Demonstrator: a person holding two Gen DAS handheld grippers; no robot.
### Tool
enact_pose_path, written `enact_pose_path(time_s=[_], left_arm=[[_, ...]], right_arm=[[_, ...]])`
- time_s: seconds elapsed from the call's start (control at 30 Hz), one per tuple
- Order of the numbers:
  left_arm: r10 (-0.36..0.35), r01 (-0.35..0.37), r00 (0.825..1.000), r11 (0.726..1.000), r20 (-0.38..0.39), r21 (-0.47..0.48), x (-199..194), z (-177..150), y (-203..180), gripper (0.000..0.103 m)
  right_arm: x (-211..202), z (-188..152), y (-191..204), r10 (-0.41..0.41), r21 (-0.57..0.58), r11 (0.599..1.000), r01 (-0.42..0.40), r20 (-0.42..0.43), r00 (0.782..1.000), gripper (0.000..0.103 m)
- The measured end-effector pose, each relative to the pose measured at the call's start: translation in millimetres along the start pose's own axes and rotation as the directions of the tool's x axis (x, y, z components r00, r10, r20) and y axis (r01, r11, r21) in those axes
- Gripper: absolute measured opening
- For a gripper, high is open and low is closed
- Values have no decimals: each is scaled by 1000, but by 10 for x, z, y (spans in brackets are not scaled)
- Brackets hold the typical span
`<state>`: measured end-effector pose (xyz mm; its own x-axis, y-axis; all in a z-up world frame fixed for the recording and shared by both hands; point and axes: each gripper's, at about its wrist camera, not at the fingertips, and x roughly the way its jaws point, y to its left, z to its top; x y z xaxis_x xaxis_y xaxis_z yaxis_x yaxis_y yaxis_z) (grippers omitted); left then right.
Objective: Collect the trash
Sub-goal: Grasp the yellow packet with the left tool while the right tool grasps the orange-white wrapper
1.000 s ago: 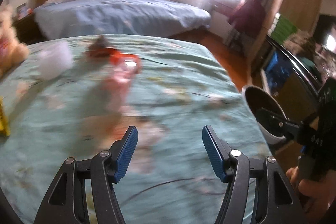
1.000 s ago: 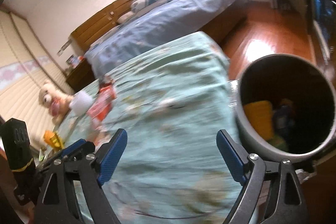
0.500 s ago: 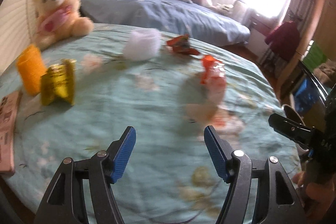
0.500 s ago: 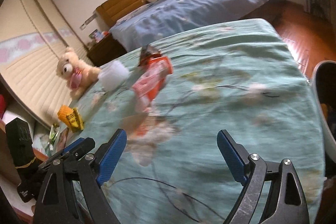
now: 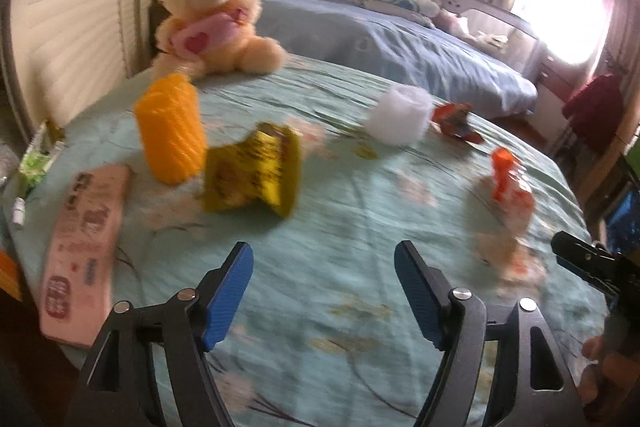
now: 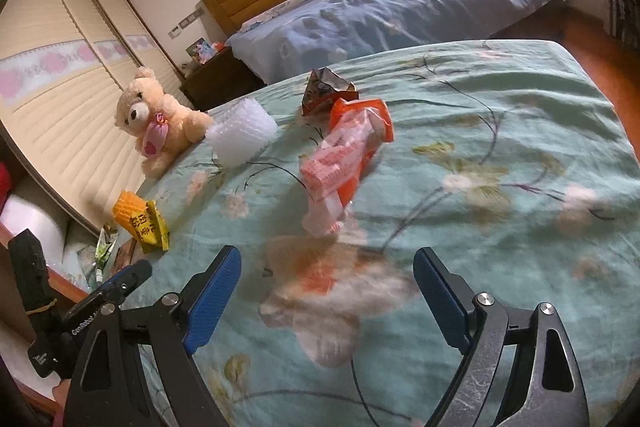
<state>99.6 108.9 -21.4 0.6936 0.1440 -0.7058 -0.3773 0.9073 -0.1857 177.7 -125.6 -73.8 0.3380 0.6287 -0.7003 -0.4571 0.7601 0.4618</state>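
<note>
Trash: crinkled orange-and-clear plastic wrapper [image 6: 348,155] lies on teal floral bedspread [image 6: 500,131], ahead of right gripper [image 6: 328,299], wide open, empty. Left gripper [image 5: 324,291], empty, just opening; crumpled yellow foil wrapper [image 5: 252,175] ahead.

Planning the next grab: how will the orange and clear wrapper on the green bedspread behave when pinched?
The wrapper looks like thin crinkled film, so probably floppy and very light. Glossy plastic may slip between the pads. It lies loose on soft bedspread, so a push would likely slide it.
</note>
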Motion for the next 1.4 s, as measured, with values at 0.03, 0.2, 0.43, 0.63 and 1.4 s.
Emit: enact_pose_path(time_s=[0.03,0.2,0.43,0.63,1.4], left_arm=[[12,-12,1000,1000,3,-4,17,17,20,75],[41,-41,999,999,1,-30,132,142,115,77],[71,-72,997,997,-29,-41,532,341,197,80],[48,-50,998,998,-30,-48,683,414,208,75],[-196,198,980,974,-31,108,415,199,-559,9]], right_arm=[[37,24,11,4,2,1000,-4,-3,1000,89],[174,108,38,-1,3,1000,1,-5,1000,89],[383,220,1,3,41,999,-2,-18,1000,89],[468,306,0,-3,58,998,3,-4,1000,88],[-155,57,-278,-41,14,999,40,59,997,27]])
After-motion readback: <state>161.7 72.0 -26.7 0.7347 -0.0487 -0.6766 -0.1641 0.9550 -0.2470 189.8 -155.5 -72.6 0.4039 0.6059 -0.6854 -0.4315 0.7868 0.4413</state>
